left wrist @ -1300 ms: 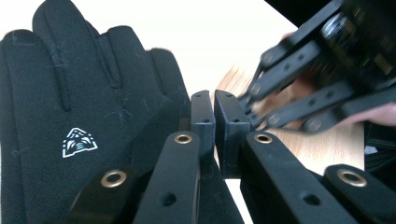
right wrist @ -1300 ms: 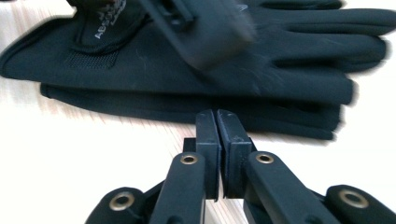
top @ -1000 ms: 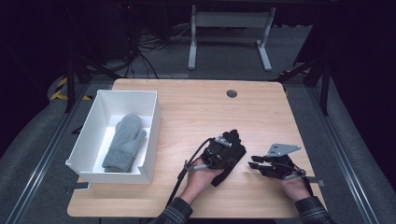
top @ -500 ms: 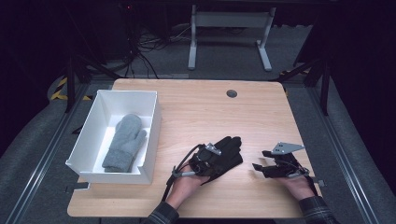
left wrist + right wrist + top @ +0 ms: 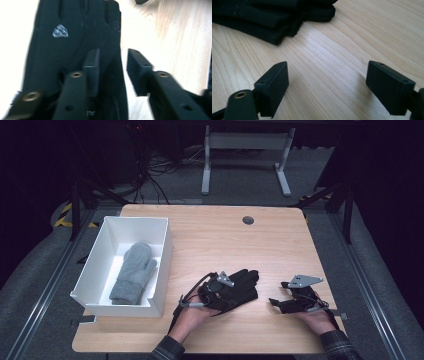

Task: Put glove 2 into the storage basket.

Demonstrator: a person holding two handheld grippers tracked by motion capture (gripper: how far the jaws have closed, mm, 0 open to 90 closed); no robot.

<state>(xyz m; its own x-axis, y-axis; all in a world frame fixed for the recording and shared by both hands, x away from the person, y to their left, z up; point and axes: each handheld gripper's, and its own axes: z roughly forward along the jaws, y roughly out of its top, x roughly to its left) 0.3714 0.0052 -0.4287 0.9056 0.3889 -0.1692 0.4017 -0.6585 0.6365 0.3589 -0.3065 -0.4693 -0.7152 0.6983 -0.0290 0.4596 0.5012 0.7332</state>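
The left gripper sits low over a black glove on the wooden table. Its jaws are a little apart, with one jaw on top of the glove and the other past the glove's edge, over bare wood. They are not squeezing anything. A small silver mark shows on the glove's back. In the high view the left gripper covers the wrist end of the black glove, whose fingers point away toward the far right.

The right gripper has its jaws spread wide and holds nothing. Bare wood lies between them. The glove's fingertips are just ahead and to one side, not touching the jaws. From above, the right gripper rests near the front edge of the table, with a gap of wood between it and the glove.

At the left edge stands a white box. A grey mitten lies flat inside. The middle and back of the table are open wood, with a small dark round hole near the far edge.
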